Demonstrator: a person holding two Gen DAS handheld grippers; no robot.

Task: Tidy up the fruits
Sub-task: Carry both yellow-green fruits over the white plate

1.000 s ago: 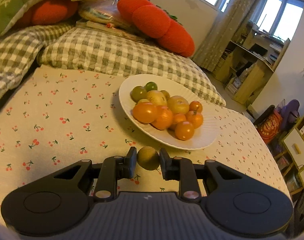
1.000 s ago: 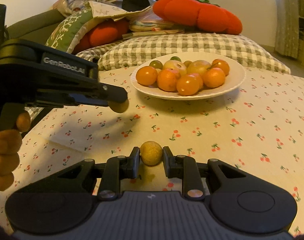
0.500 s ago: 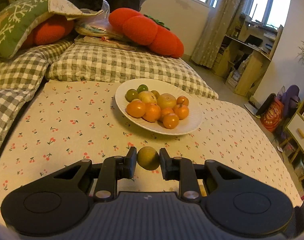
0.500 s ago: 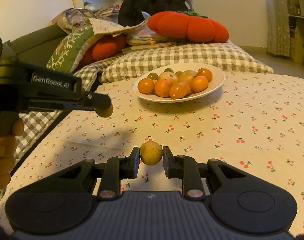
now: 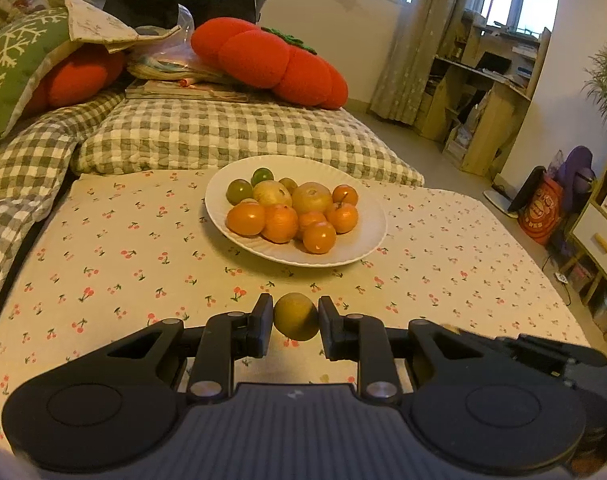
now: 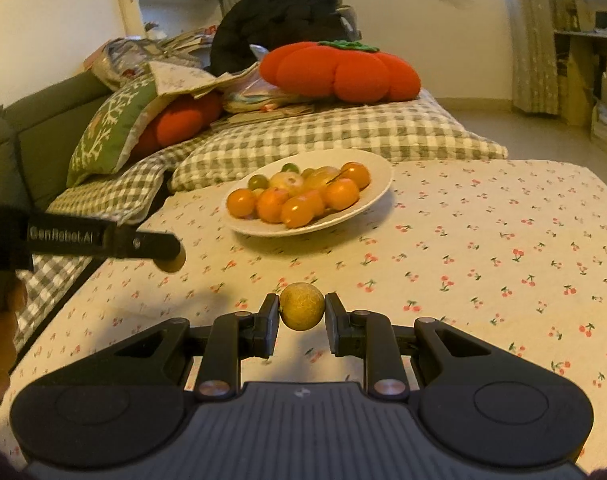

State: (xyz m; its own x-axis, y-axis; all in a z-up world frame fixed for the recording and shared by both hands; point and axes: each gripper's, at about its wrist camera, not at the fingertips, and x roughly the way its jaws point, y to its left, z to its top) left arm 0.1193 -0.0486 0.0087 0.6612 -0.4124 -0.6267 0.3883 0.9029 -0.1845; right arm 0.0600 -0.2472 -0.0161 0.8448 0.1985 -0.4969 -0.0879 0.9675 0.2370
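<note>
In the left wrist view, a small olive-brown fruit (image 5: 295, 317) is clamped between the fingers of the left gripper (image 5: 294, 326), held above the cherry-print desk (image 5: 103, 248) just short of the white plate (image 5: 363, 236) piled with orange and green fruits. In the right wrist view, a yellowish round fruit (image 6: 302, 306) is clamped by the right gripper (image 6: 302, 322), short of the same plate (image 6: 379, 176); the left gripper (image 6: 171, 254) is seen left of the plate, gripping its fruit.
</note>
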